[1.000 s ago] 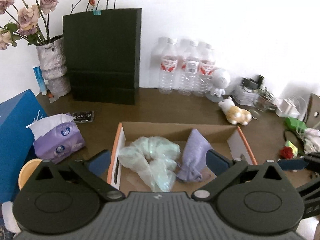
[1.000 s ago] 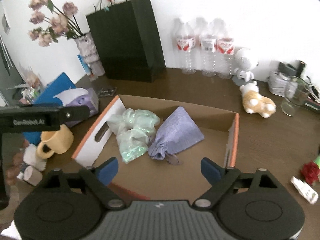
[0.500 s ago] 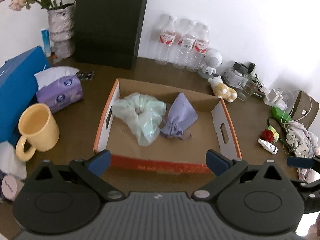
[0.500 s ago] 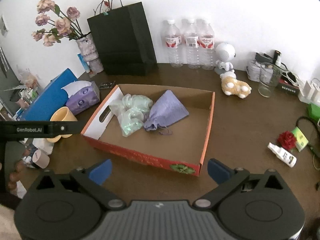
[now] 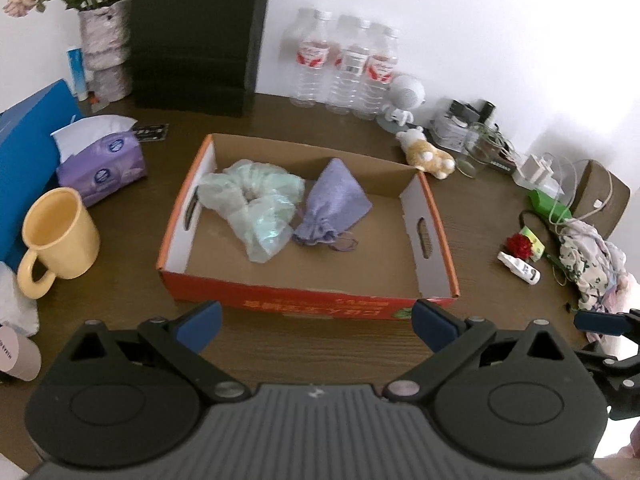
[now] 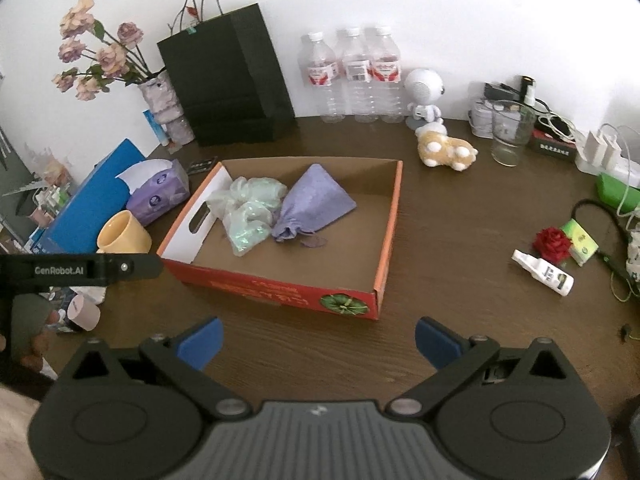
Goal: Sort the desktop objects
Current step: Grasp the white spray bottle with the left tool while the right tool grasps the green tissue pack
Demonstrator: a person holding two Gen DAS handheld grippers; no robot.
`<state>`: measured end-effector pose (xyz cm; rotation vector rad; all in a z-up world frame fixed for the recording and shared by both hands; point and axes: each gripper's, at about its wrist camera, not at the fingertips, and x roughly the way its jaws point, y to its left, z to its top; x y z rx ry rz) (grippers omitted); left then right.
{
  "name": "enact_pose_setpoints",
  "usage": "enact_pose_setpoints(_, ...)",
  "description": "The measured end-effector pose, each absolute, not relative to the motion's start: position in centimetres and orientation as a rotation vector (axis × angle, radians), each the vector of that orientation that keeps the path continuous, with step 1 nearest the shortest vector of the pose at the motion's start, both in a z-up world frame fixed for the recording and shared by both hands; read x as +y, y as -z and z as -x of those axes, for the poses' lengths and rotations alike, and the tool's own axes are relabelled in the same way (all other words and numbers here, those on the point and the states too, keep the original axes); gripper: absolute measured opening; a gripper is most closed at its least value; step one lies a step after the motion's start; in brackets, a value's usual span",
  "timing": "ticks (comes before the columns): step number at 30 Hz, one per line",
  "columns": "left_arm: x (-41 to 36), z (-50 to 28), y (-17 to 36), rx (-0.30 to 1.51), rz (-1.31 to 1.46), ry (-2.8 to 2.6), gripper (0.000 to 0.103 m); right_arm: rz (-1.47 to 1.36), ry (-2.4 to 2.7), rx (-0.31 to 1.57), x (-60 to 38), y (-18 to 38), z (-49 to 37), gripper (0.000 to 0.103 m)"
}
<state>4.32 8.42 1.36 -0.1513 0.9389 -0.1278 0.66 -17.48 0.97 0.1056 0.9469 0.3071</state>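
The cardboard box (image 5: 308, 304) holds a pale green scrunchie (image 5: 256, 204) touching a lilac pouch (image 5: 334, 204); its right half lies bare. Both the left gripper (image 5: 316, 320) and right gripper (image 6: 318, 338) hover over open table before it, jaws spread.

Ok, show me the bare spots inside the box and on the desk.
Inside the box, the right half is bare, beside the purple pouch. The desk between box and red flower is free. Left, around the mug, it is crowded.

left claw (image 5: 316, 326): fingers spread, empty | right claw (image 6: 318, 338): fingers spread (nothing held)
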Motion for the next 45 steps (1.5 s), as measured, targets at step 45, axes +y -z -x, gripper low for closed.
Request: enact_pose_setpoints(45,-25.6,-18.4,9.4,1.111,0.045,0.32,0.081,0.065,-0.101,0.953,-45.0,10.0,-15.4,0.085)
